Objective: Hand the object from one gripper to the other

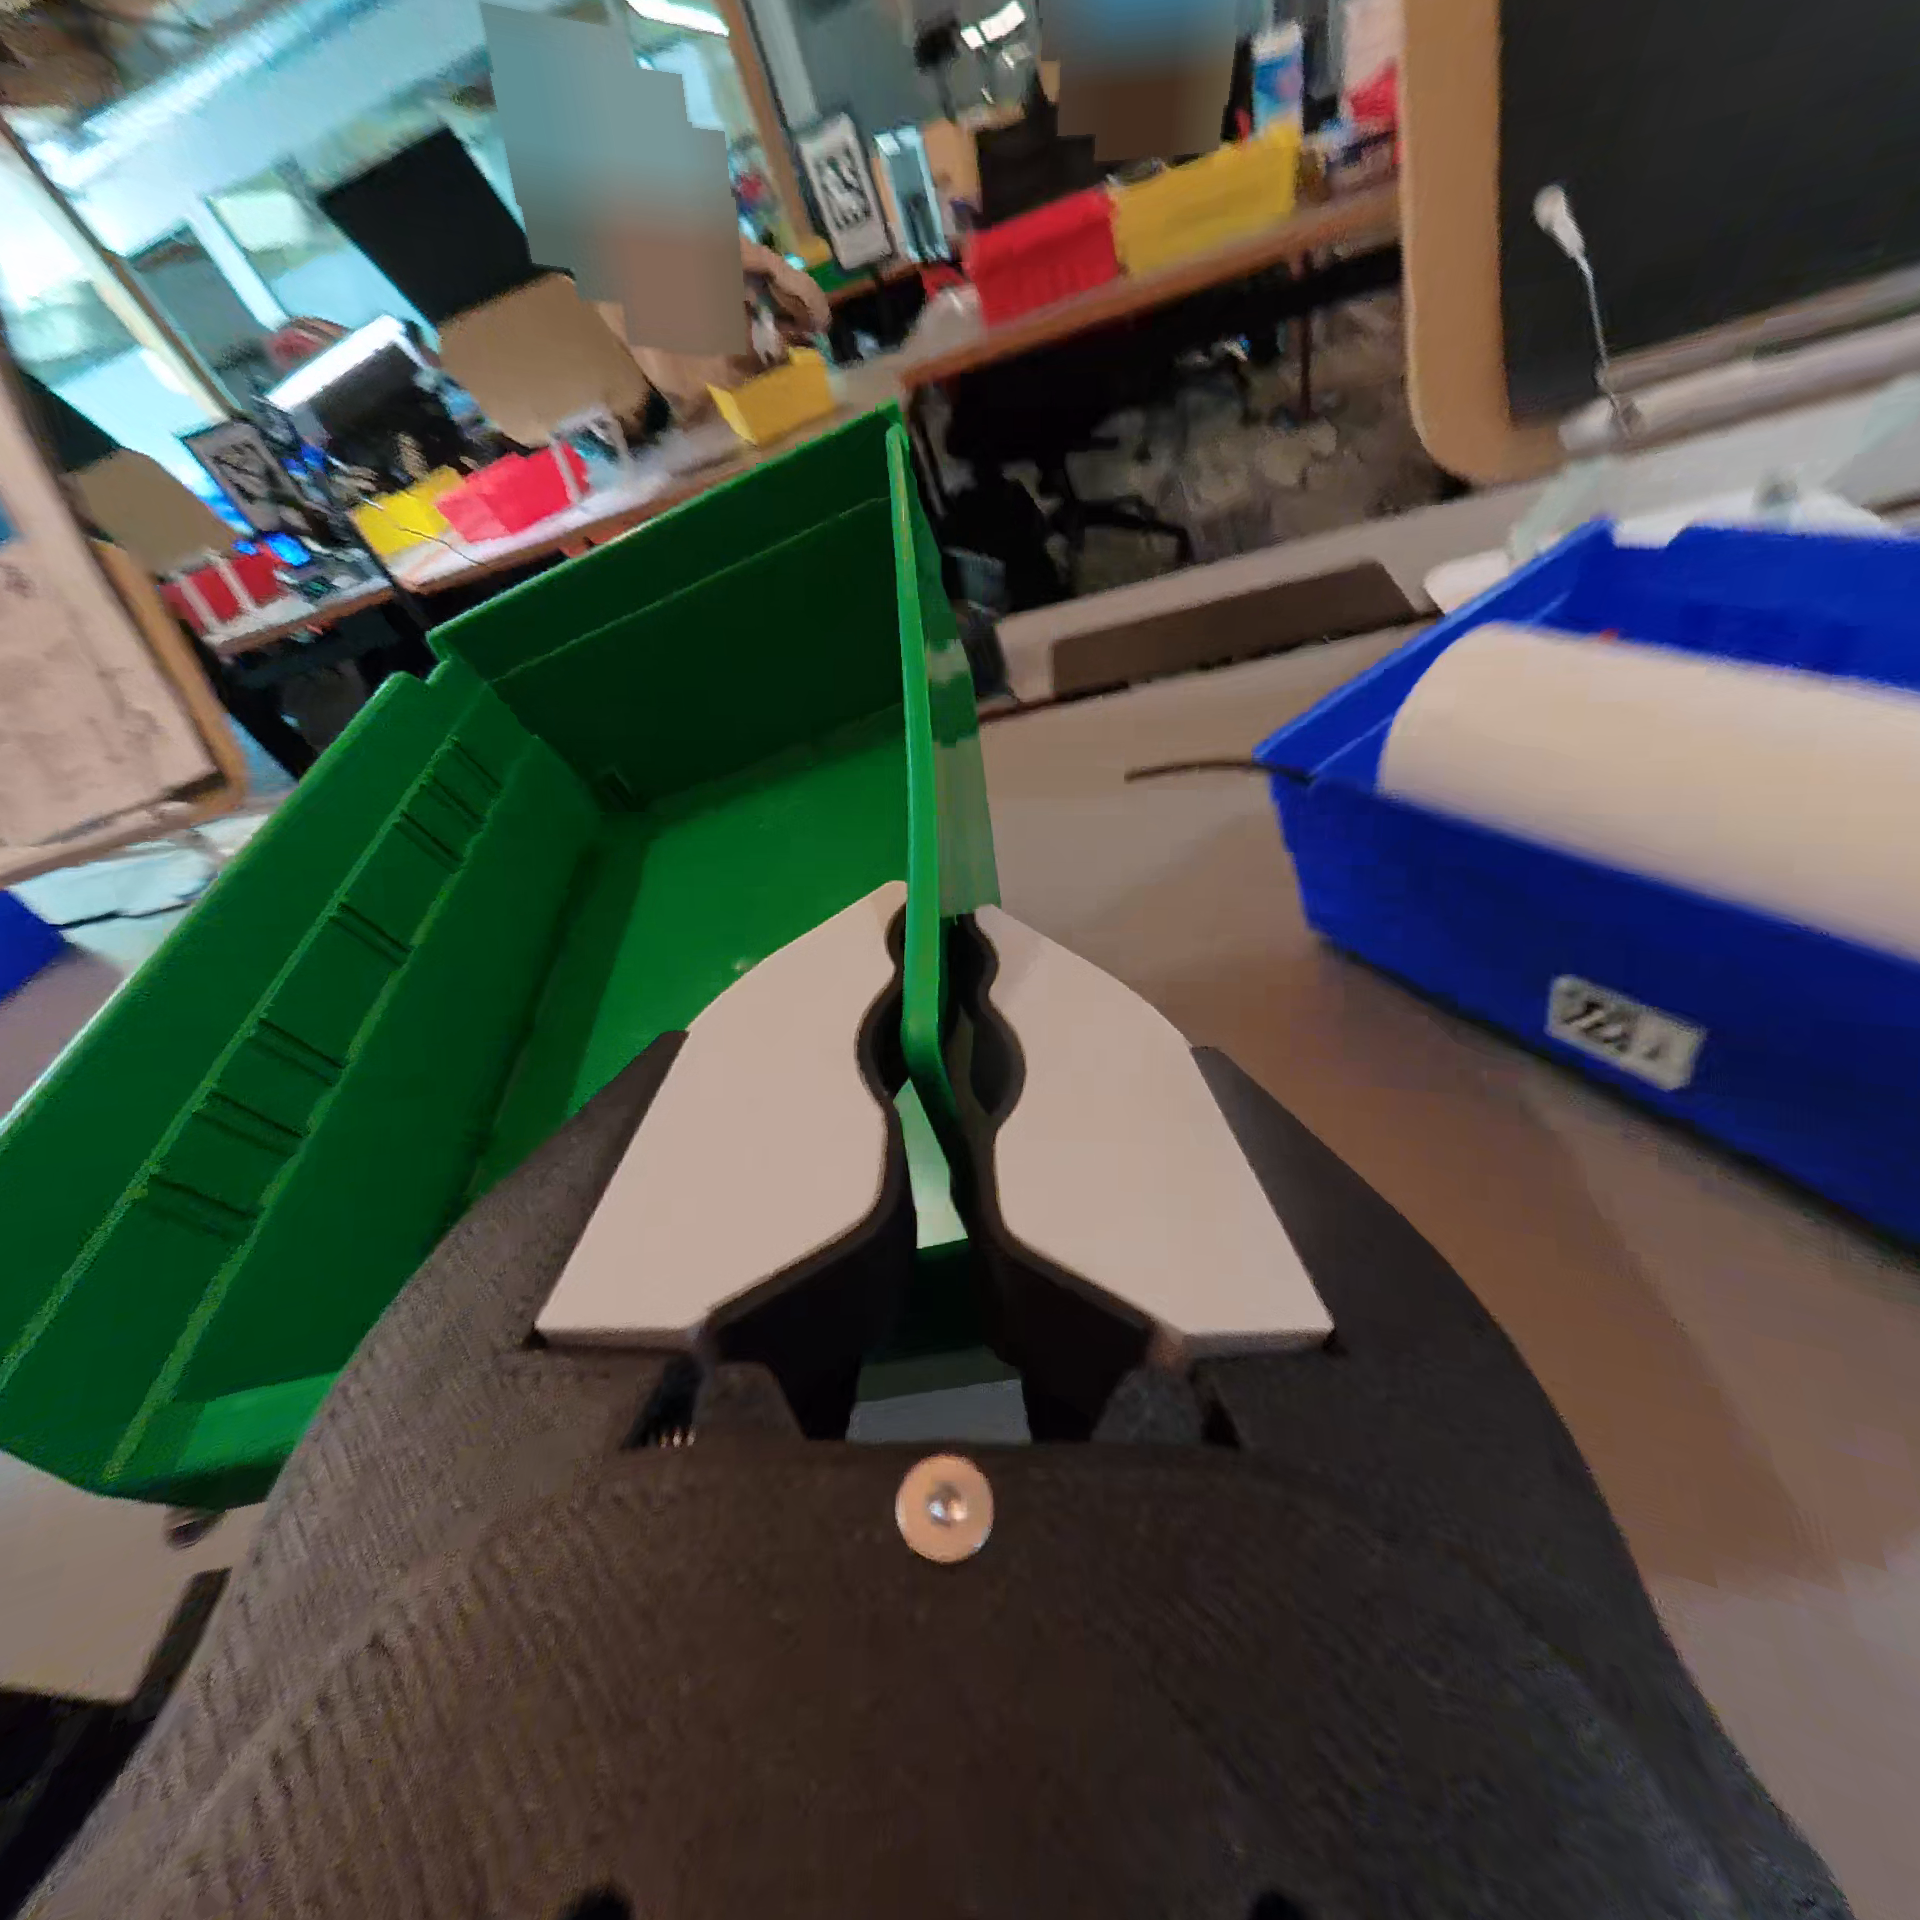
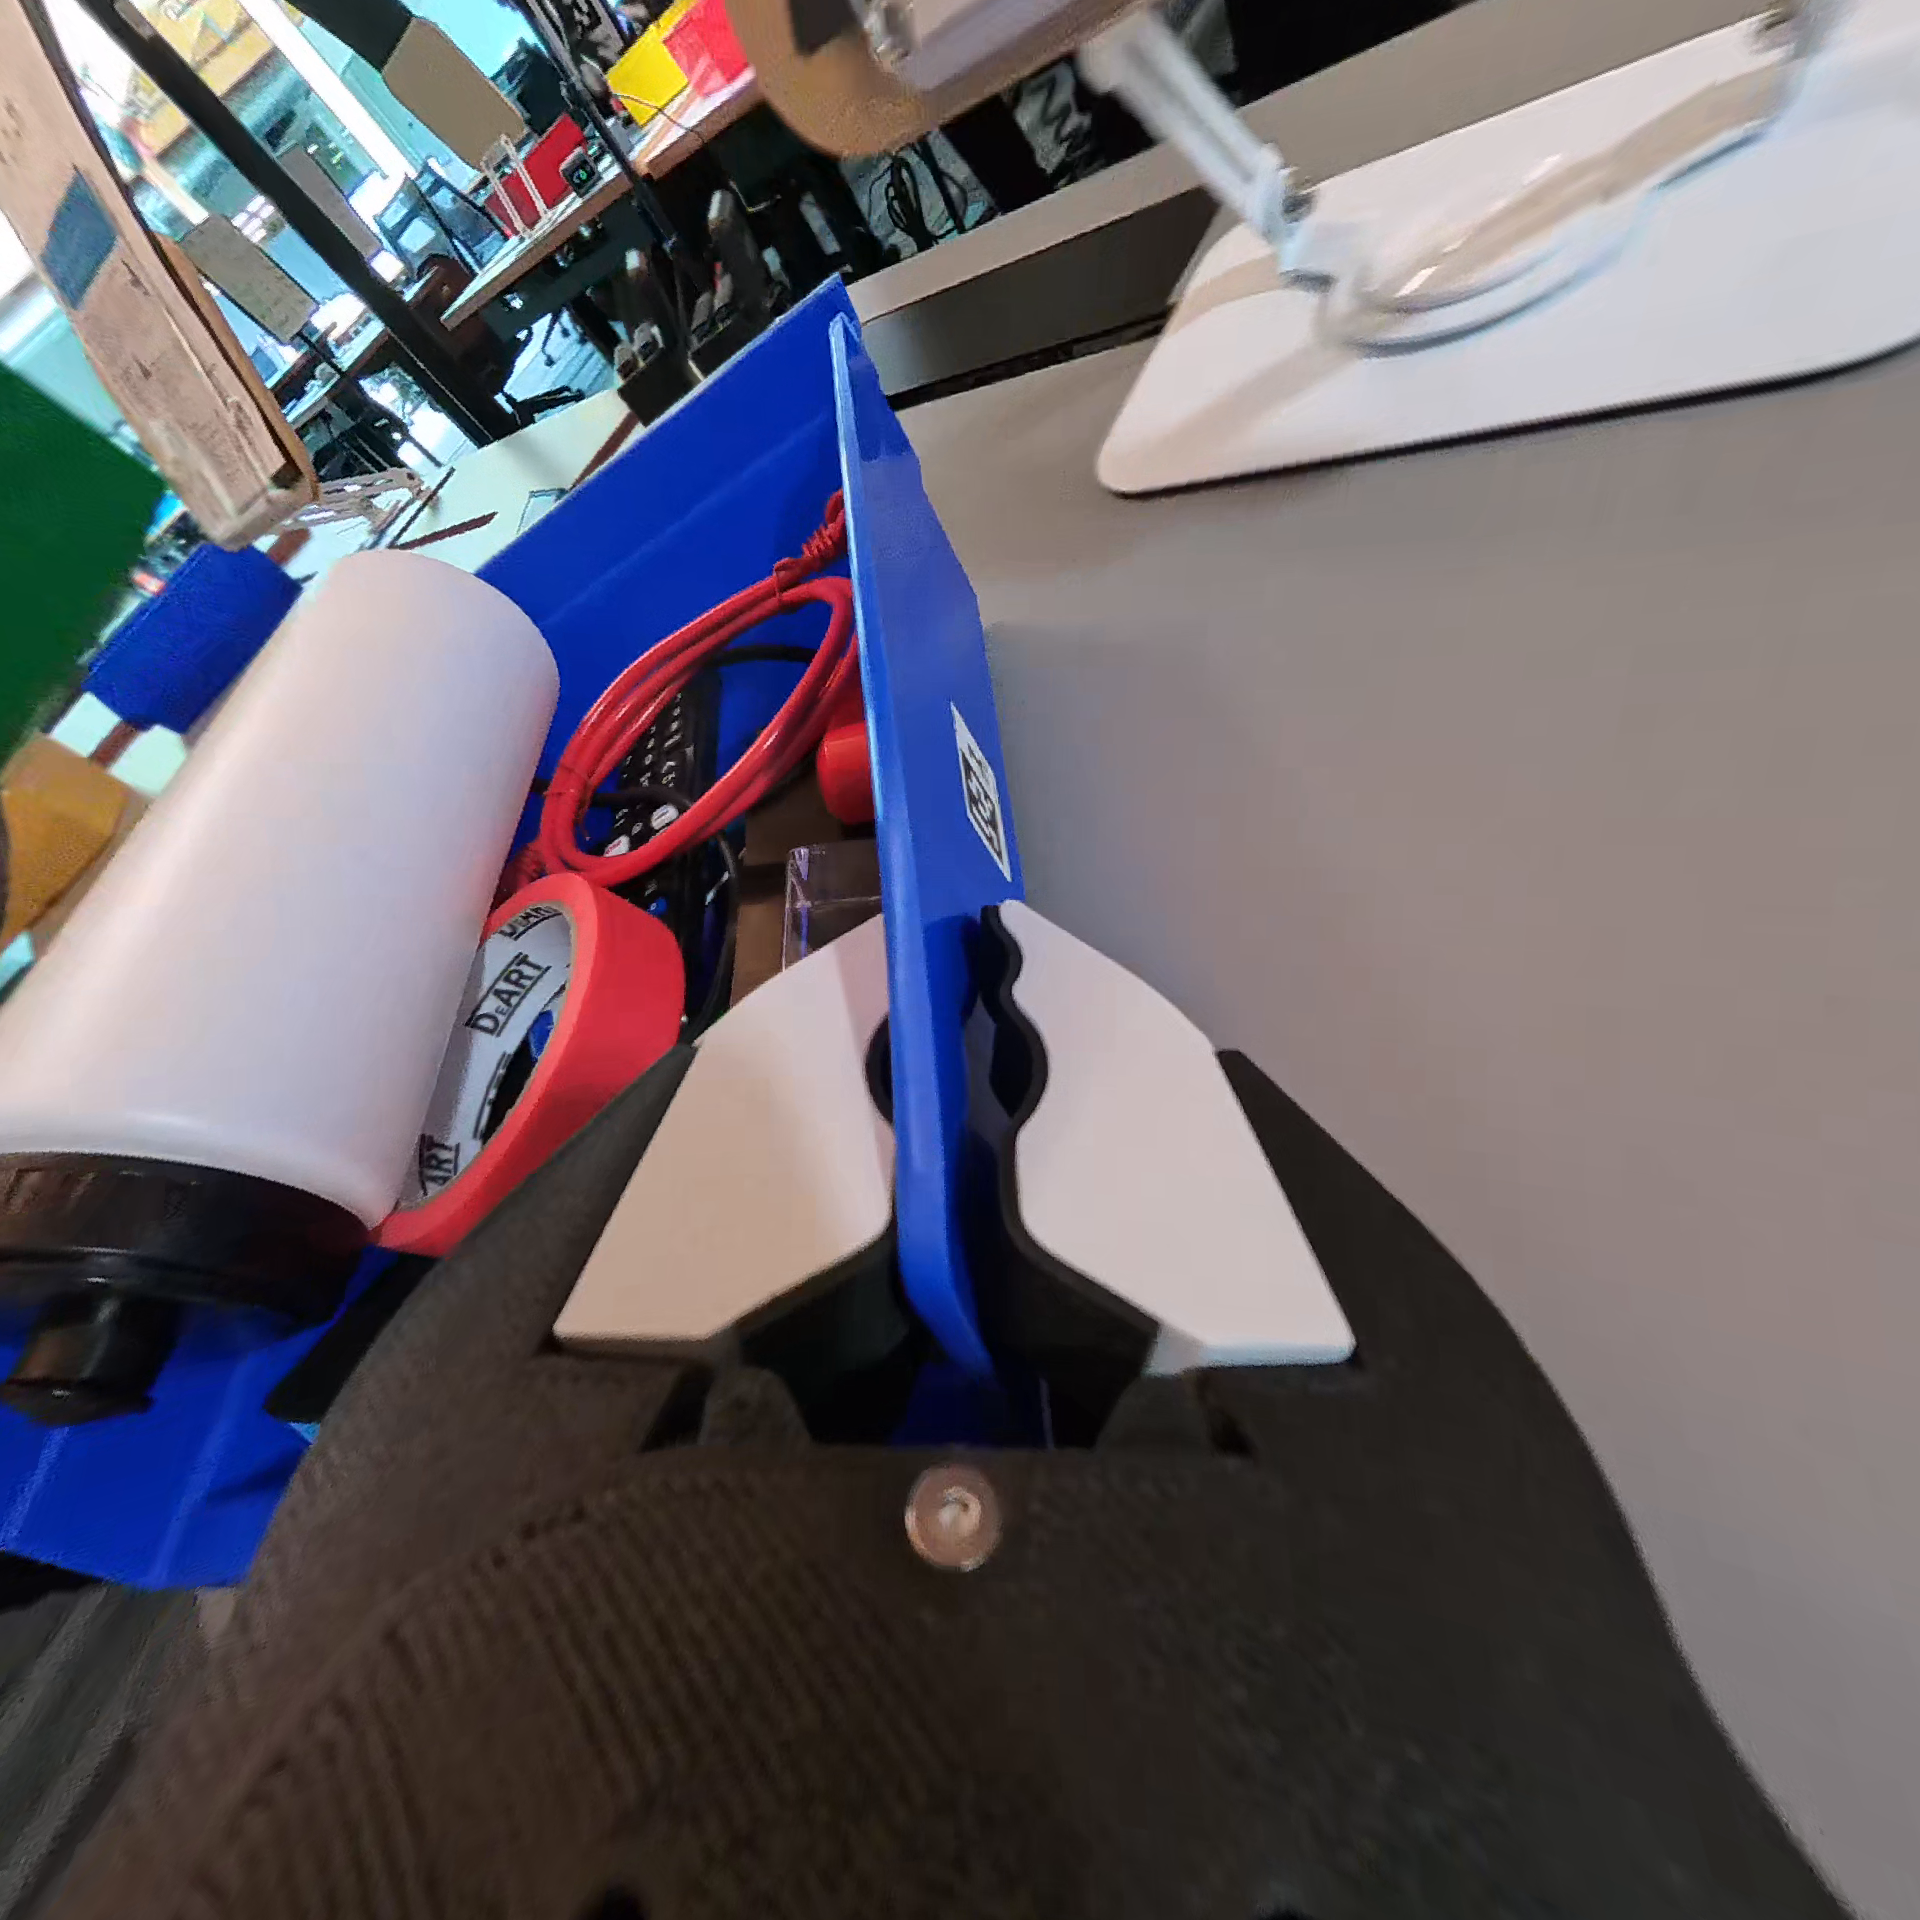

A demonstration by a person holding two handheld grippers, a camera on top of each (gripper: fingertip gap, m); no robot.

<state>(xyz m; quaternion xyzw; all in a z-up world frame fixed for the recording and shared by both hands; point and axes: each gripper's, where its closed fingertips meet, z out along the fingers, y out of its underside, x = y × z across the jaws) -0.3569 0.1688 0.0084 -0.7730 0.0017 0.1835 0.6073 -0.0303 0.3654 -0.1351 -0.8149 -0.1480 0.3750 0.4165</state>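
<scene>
Grey tabletop [image 2: 1455,935] fills both views. My left gripper [image 1: 940,925] is clamped on the green bin's [image 1: 665,790] side wall at frame centre. My right gripper [image 2: 940,925] pinches the blue bin's [image 2: 914,644] wall; a white cylinder [image 2: 281,883], red tape [image 2: 613,987] and red cable [image 2: 707,717] lie inside.

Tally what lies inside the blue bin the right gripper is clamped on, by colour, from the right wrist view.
In the blue bin, held by the right gripper:
Red: 3 (tape roll, coiled cable, small red piece)
White: 1 (large roll)
Black: 1 (remote)
Clear: 1 (plastic piece)
Total: 6 visible; more may be hidden.
</scene>
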